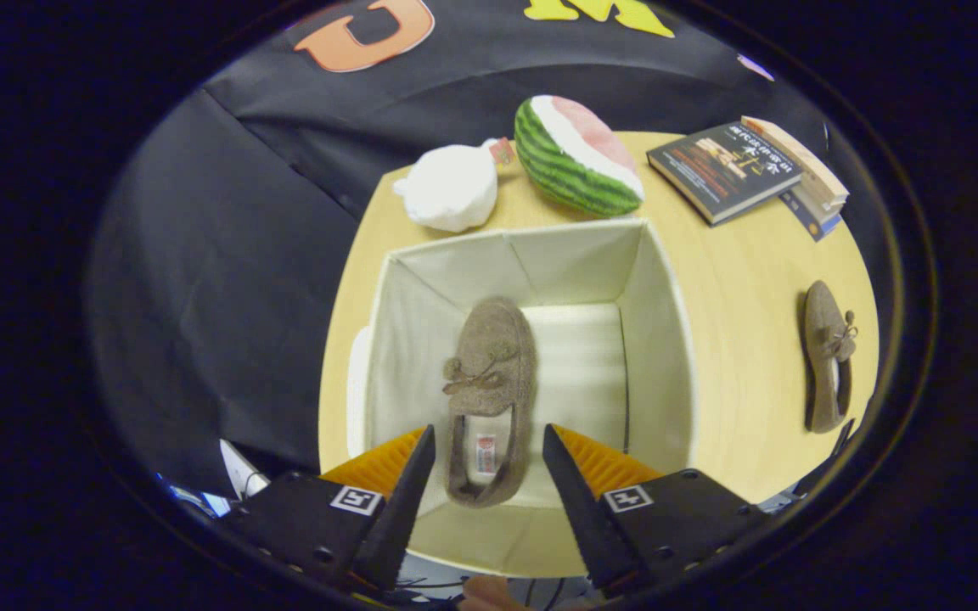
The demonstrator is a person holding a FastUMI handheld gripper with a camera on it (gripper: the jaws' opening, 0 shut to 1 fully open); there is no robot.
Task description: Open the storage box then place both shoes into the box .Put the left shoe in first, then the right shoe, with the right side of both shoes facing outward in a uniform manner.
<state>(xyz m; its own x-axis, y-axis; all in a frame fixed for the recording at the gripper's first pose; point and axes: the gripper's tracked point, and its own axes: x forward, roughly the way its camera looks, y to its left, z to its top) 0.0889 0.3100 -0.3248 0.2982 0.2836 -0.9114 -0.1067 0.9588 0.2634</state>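
A round wooden desk (735,356) carries everything. At its middle stands an open cream storage box (667,339), the landmark here. Inside the box, on its floor, lies one brown fuzzy shoe (489,373), toe pointing away, heel toward the claw. Beyond the box sit a watermelon half (570,161), a white plush lump (448,187) beside it, and stacked books (744,170) further right. Well right of the box, on the bare desk, lies the second brown shoe (827,356). The claw (489,450) hangs above the box's near edge, fingers spread apart and released, gripping nothing.
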